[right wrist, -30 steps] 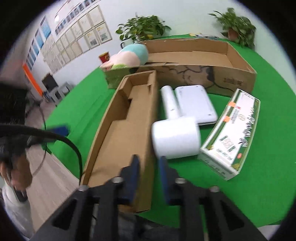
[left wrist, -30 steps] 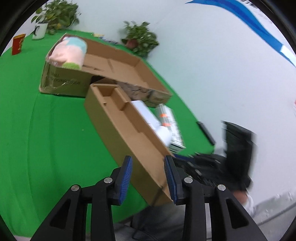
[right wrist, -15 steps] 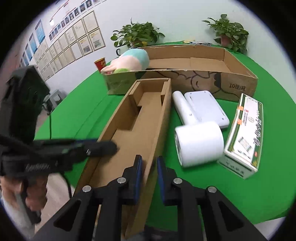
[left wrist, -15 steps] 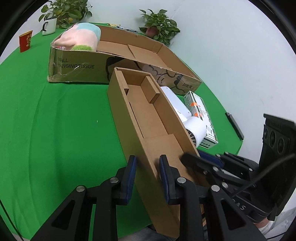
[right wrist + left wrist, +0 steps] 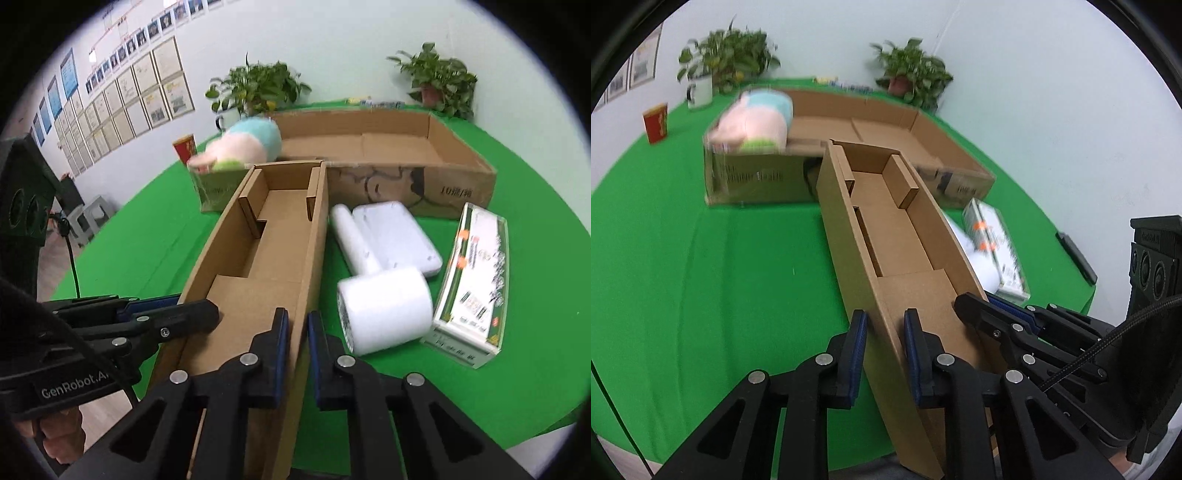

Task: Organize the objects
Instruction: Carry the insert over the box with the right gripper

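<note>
Left gripper [image 5: 885, 334]: clamped on the left side wall of the long cardboard box [image 5: 886, 236], near its near end; one blue pad outside the wall, one inside. Jaws have just been closing, with the wall between them.
Right gripper [image 5: 295, 332]: clamped on the opposite side wall of the same box, also near its near end; pads on either side of the wall, narrow gap.
Cross-view: the right gripper shows in the left wrist view at the box's right wall; the left gripper shows in the right wrist view at the box's left wall, with fingers of the person's hand [image 5: 55, 435] below it.
Long cardboard box: open top, internal cardboard dividers, nothing loose seen inside. Near end overhangs the table edge; far end reaches the big carton.
Green table [image 5: 683, 258]: round, covered in green cloth.
Big carton [image 5: 369, 147]: wide, shallow, open; sits across the far end of the long box.
Plush toy [image 5: 243, 147]: pink, white and pale blue, blurred; at the carton's left end.
White roll [image 5: 384, 310]: on its side, just right of the long box.
White flat device [image 5: 395, 236]: behind the roll, a thinner white roll against its left edge.
Green-and-white packet [image 5: 476, 280]: right of the roll, lying flat.
Red cup [image 5: 656, 122]: far left on the table, apart from the carton.
Potted plants [image 5: 727, 62]: two, at the far table edge.
</note>
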